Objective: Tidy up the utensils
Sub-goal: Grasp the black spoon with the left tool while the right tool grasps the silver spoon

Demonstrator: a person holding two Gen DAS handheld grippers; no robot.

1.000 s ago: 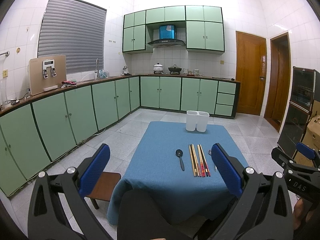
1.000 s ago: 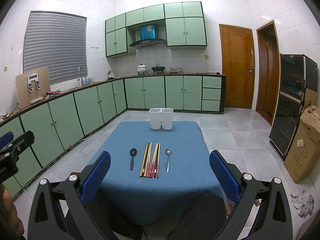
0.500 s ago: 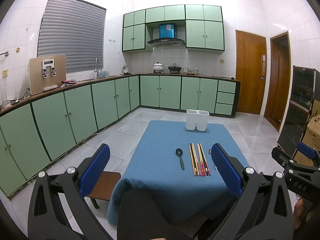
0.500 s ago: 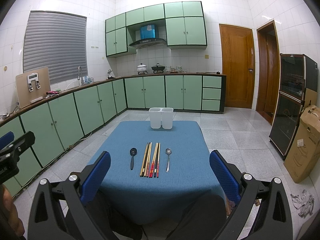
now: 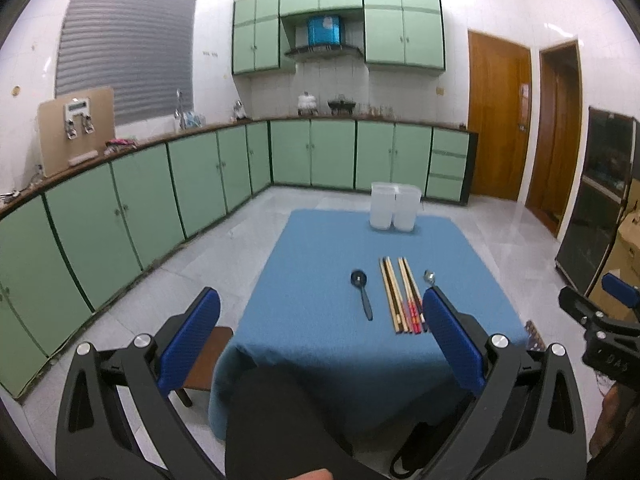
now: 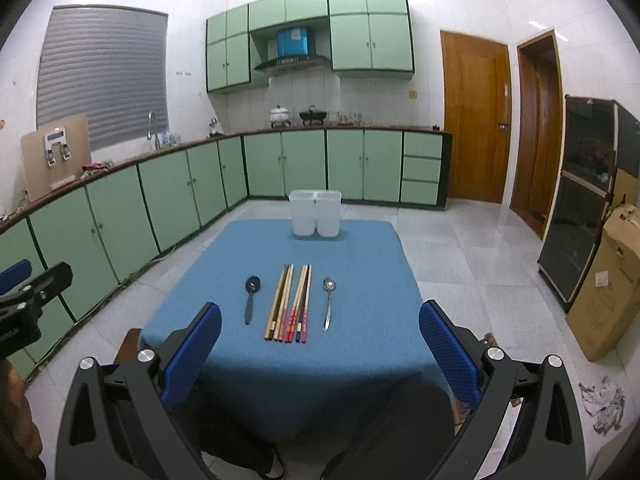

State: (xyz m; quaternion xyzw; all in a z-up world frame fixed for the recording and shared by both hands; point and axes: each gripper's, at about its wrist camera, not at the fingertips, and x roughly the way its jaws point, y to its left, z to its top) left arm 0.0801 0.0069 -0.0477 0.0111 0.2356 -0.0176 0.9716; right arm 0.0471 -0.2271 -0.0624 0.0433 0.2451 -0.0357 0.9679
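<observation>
Spoons (image 6: 251, 298) flank chopsticks (image 6: 290, 303) (parallel) before holder (image 6: 315, 218).

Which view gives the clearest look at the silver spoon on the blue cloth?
The right wrist view: the silver spoon lies fully visible, bowl to handle tip, just right of the chopsticks. In the left wrist view only its bowl shows; the left claw's right finger covers the handle.

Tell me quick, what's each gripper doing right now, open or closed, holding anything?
Left gripper: open, jaws spread wide, holding nothing.
Right gripper: open, jaws spread wide, holding nothing.
</observation>
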